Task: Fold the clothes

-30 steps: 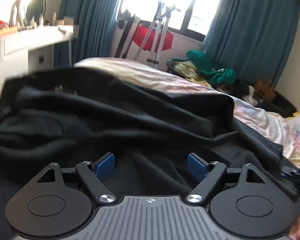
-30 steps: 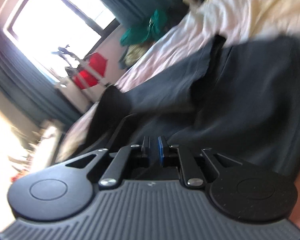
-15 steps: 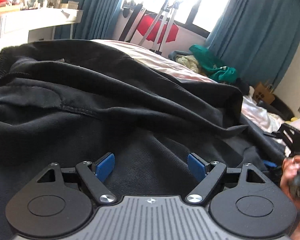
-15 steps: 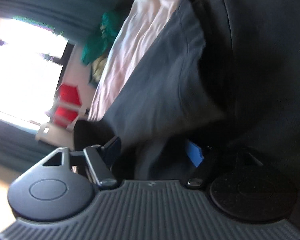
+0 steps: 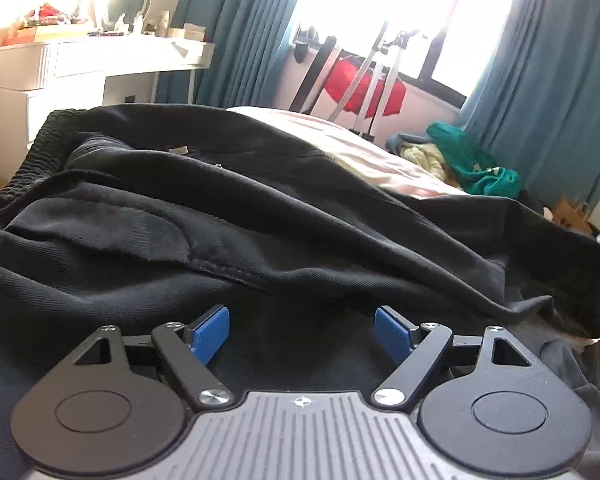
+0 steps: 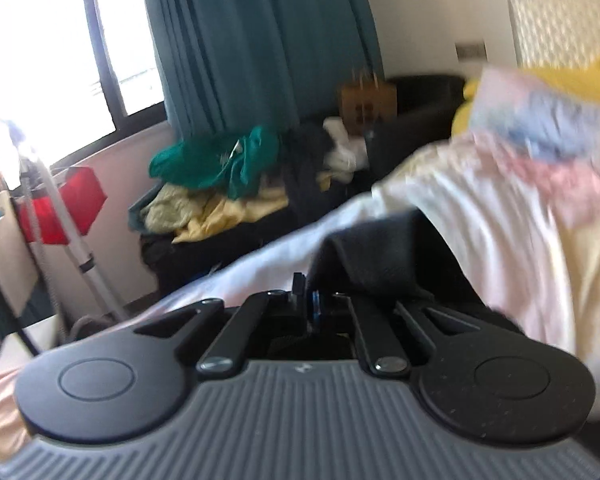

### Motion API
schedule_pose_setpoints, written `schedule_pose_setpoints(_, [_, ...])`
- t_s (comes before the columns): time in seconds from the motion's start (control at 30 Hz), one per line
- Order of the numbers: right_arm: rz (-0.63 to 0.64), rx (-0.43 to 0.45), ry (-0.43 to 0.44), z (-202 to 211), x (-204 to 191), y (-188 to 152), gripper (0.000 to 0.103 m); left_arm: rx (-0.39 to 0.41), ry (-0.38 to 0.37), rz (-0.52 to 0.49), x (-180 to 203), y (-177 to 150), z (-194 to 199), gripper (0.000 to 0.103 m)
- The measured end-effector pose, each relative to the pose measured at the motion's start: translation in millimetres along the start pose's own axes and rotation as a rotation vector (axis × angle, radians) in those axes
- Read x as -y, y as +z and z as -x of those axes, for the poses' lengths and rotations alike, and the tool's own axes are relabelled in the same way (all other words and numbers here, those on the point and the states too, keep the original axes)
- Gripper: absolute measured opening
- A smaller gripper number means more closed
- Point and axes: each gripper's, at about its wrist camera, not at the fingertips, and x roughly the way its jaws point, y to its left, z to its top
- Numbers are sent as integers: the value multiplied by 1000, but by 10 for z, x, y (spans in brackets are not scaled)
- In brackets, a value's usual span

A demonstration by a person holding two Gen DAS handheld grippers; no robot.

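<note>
Two claws, states differ. Right claw point(image 6: 306, 300) now clenched on black garment point(image 5: 260, 220) edge, lifted off bed point(image 6: 480, 216), frame centre; earlier wide over flat cloth. Left claw point(image 5: 302, 334) released, hovering above garment, lower centre. Judgement: fold-over starting.

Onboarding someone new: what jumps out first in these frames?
A big black garment sprawls in folds across the bed, filling the left wrist view. The right gripper has its jaws shut on a black fabric edge. Behind, bright windows, teal curtains and a heap of clothes.
</note>
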Motion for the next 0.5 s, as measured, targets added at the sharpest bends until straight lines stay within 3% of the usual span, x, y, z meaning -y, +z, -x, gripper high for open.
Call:
schedule_pose_setpoints(0.1, [-8, -11, -3, -369, -57, 57, 6, 56, 0, -45, 82, -59, -47, 82])
schedule_pose_setpoints(0.27, [-22, -99, 53, -862, -21, -14, 17, 63, 23, -167, 226, -157, -170, 86])
schedule_pose_setpoints(0.37, [-24, -127, 106, -892, 70, -102, 40, 52, 18, -172, 220, -172, -223, 88])
schedule_pose_setpoints(0.43, [-48, -105, 124, -753, 164, -131, 61, 47, 9, -161, 196, -169, -224, 88])
schedule_pose_setpoints(0.5, [-88, -81, 146, -605, 287, -152, 62, 44, -1, -148, 171, -159, -218, 88])
